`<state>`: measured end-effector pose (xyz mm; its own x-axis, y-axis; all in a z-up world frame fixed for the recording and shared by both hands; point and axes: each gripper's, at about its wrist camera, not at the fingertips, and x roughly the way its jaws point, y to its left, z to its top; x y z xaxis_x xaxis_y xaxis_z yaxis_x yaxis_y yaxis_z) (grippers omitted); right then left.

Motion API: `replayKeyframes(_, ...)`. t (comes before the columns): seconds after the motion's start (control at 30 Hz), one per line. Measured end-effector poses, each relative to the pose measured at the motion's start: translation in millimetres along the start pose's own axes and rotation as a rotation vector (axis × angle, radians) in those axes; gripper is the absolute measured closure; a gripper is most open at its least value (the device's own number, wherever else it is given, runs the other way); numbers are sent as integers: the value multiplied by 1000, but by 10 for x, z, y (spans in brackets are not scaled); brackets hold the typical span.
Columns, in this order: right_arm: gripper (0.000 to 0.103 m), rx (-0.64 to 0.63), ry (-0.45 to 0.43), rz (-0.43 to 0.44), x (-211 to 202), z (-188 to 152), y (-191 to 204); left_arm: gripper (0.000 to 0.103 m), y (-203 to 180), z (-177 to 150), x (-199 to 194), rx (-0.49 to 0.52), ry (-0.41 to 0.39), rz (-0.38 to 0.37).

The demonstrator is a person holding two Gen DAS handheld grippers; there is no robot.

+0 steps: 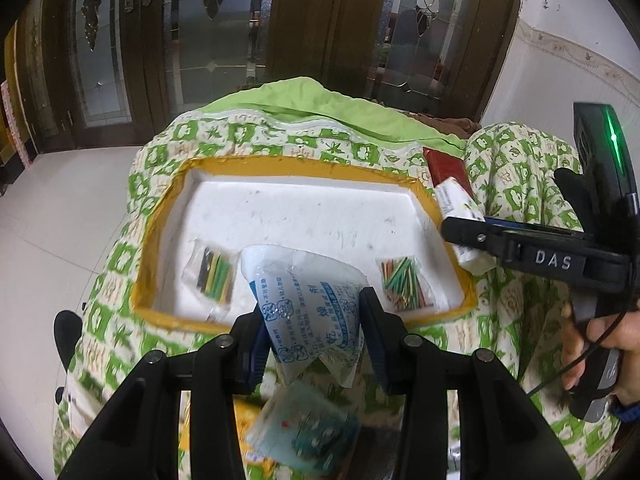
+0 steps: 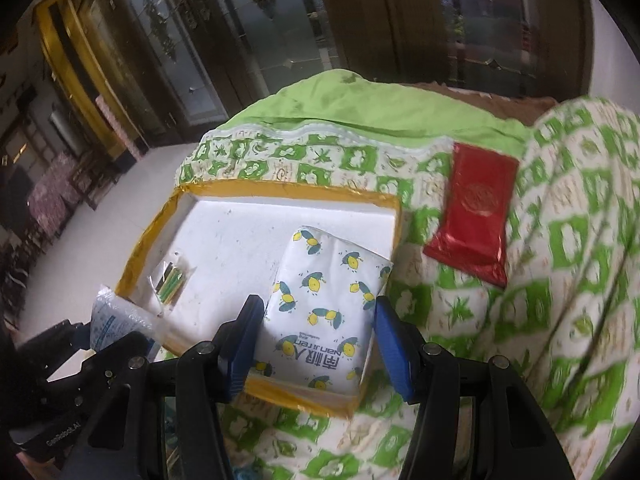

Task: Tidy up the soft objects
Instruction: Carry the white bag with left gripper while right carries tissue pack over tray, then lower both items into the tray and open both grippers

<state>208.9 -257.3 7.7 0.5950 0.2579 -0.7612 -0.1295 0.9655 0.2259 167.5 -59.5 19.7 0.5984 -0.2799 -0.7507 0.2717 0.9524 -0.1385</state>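
Observation:
My left gripper [image 1: 312, 320] is shut on a white-and-blue desiccant packet [image 1: 308, 300] and holds it over the near edge of the white foam tray with a yellow rim [image 1: 304, 164]. My right gripper [image 2: 316, 332] is shut on a white tissue pack printed with lemons [image 2: 324, 300] and holds it over the tray's right near corner [image 2: 304, 398]. The same pack shows at the right of the left wrist view [image 1: 460, 204]. Two clear bags of coloured sticks [image 1: 214, 276] [image 1: 404, 284] lie in the tray.
A red foil packet [image 2: 476, 208] lies on the green-and-white quilt [image 2: 560, 320] right of the tray. Another clear packet [image 1: 308, 428] lies below my left gripper. Dark glazed wooden doors [image 1: 224, 32] stand behind; pale floor tiles lie to the left.

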Motion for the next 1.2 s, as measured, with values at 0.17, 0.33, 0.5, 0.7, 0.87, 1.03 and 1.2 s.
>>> replayKeyframes(0.17,43,-34,0,-18,70,99,52,62,-35,87,167,13,23,6)
replayKeyframes(0.33,43,-49,7,-24,176,164,46,62,-21,148,329,18,43,14)
replayKeyframes(0.5,43,-54,8,-10,294,231,23,62,44,198,508,4,64,16)
replayKeyframes(0.7,43,-84,17,10,499,295,41,62,128,214,709,-14,88,24)
replayKeyframes(0.87,43,-108,45,-22,661,269,37,62,172,151,841,-19,109,29)
replayKeyframes(1.03,42,-128,78,-42,788,229,16,62,223,91,918,-32,127,32)
replayKeyframes(1.2,42,-181,104,-75,845,158,88,62,237,42,904,-27,133,29)
